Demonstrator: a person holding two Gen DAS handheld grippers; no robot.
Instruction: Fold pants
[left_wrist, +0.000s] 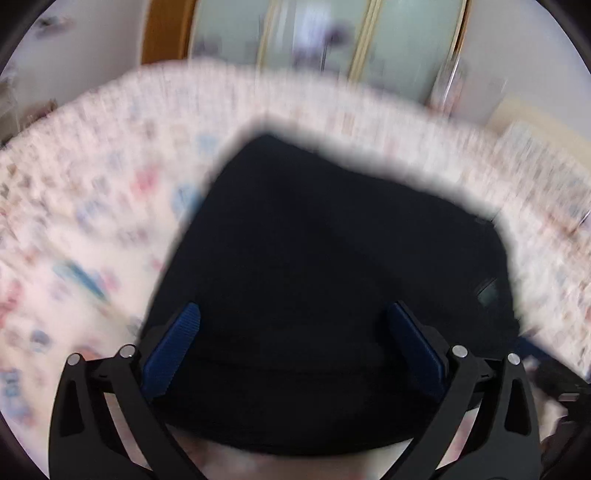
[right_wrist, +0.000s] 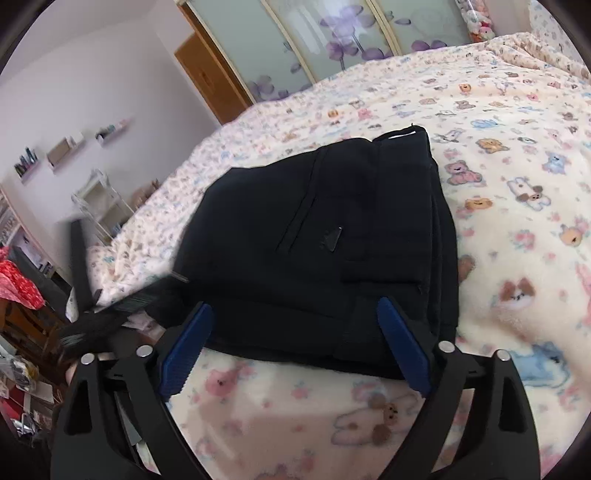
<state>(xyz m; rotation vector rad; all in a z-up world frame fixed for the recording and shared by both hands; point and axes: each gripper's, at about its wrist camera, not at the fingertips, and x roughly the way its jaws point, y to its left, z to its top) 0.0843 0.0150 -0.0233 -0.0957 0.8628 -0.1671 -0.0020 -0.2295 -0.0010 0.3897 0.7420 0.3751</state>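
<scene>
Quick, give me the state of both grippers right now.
Left gripper: open, holding nothing, above the folded black pants.
Right gripper: open, holding nothing, at the near edge of the pants.

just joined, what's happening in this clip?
A person with a handheld gripper in each hand is folding dark navy fabric pants on a bed covered by a cream fleece blanket printed with teddy bears. The pants already lie in a compact folded stack. The left gripper and the right gripper are both open near the stack's near edge, holding nothing. The left wrist view is motion-blurred.
</scene>
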